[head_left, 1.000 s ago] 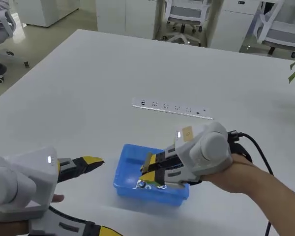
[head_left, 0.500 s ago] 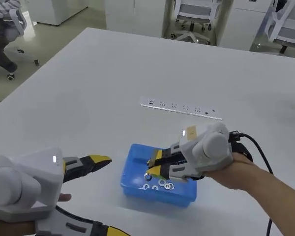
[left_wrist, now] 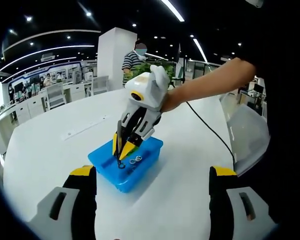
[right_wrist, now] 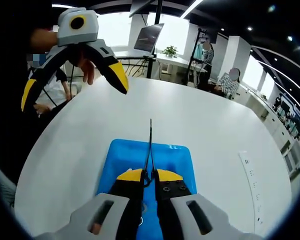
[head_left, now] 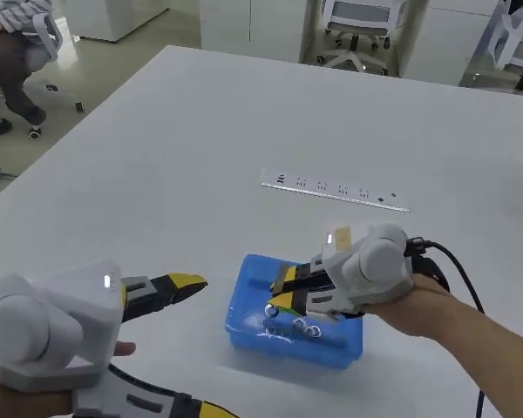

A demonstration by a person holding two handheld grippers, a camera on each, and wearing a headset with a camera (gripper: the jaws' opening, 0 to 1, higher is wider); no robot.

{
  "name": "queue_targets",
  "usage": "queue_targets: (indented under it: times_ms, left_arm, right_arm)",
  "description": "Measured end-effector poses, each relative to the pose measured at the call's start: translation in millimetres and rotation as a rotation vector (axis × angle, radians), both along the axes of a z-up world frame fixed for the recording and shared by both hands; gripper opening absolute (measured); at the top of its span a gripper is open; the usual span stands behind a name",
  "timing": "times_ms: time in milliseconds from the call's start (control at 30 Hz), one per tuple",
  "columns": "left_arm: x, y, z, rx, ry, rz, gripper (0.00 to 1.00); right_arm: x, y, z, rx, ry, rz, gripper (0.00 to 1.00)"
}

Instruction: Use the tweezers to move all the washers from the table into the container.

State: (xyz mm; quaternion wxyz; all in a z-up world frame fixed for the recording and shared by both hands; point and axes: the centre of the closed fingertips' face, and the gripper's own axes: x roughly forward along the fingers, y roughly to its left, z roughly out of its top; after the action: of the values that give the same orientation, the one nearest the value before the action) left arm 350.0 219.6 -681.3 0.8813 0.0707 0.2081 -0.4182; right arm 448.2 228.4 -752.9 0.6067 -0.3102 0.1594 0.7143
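Tweezers in the right gripper dip into the blue container on the desk.

Head view: the right gripper (head_left: 283,294) reaches over the container (head_left: 253,333), where several washers (head_left: 312,330) lie on the floor; the left gripper (head_left: 192,347) hangs just left of it, its fingers spread, and a power strip (head_left: 334,190) lies farther back on the desk (head_left: 244,131). Left gripper view: its own fingers (left_wrist: 82,172) stand wide apart with nothing between them, and ahead the tweezers (left_wrist: 119,147) point down into the container beside the washers; whether the tips carry one cannot be told. Right gripper view: its fingers (right_wrist: 132,176) are clamped together on the tweezers, whose tips sit above the container's far edge.
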Motion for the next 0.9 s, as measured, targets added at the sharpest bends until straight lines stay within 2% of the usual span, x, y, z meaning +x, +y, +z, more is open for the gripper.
queue_targets:
  times_ms: [167,367,633,833,900]
  left_arm:
    - [4.1,0.0,-0.3,0.012,0.003,0.002,0.99]
    - [16.2,-2.1,1.6,0.015,-0.003,-0.010,0.98]
    - [32.1,-4.8,2.5,0.015,0.001,-0.029,0.90]
    - [39.9,-5.9,1.6,0.028,-0.001,-0.054,0.82]
    - [41.3,-6.4,-0.1,0.040,0.007,-0.065,0.80]
  right_arm:
    - [0.8,2.5,-5.2,-0.003,0.008,0.002,0.09]
    - [-0.2,4.9,-7.4,-0.002,0.014,0.006,0.09]
    - [-3.9,5.5,-12.8,-0.012,0.018,0.021,0.09]
    - [-3.9,6.1,-15.2,-0.016,0.021,0.026,0.09]
    - [-4.1,5.7,-16.7,-0.019,0.019,0.028,0.09]
